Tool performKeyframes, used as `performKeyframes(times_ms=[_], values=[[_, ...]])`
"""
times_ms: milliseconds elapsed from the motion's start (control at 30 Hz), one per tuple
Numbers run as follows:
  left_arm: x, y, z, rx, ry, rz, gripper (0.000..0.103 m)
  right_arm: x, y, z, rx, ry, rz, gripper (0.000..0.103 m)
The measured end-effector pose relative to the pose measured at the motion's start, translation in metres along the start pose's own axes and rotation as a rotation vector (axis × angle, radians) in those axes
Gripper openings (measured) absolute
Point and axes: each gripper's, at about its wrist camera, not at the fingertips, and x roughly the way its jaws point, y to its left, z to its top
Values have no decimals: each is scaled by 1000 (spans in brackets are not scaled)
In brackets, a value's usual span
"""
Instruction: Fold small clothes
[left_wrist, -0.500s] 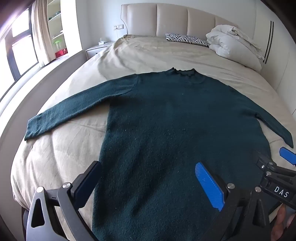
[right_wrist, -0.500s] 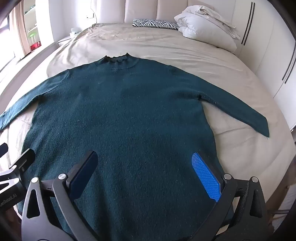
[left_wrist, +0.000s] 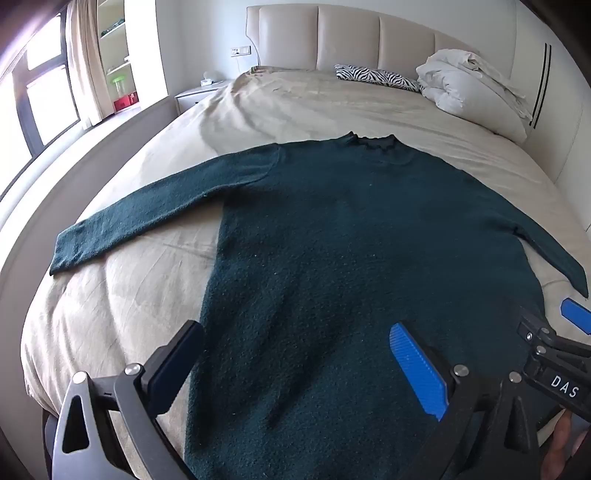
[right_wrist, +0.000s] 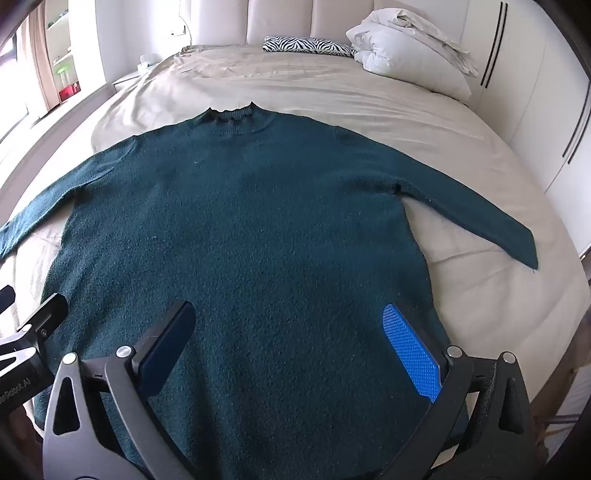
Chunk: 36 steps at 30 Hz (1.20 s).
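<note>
1. Risk came first from the knit itself: if a pad caught only the top layer at the hem, the lower layer would likely stay behind and the fold would come out skewed.
2. Sleeves were the second worry. Both lay stretched out to the sides, so a lift of the body before they were turned in could drag them across the bed and bunch them.
3. Crowding was a third: the left hand-held gripper and the right hand-held gripper hung close side by side over the lower half, and one could knock the other as they reached down.
4. Both hand-held grippers had their jaws spread wide, tilted down over the cloth, with nothing between the pads and no contact that I could see.
5. The sweater was dark green, thick and fuzzy, with long sleeves and a small ribbed collar. It lay flat, front or back up I could not tell, nearly smooth, with no fold made yet.
6. It rested across the near half of the bed on a beige cover, collar toward the headboard, hem toward the foot.
7. The white duvet and the zebra pillow lay well apart from it, near the headboard.
</note>
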Motion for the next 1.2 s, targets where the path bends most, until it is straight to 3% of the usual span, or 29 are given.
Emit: performKeyframes(times_ms=[1200], values=[[-1,5,1,-12,-6,9,103,5,6,-6,14,12,3,103]])
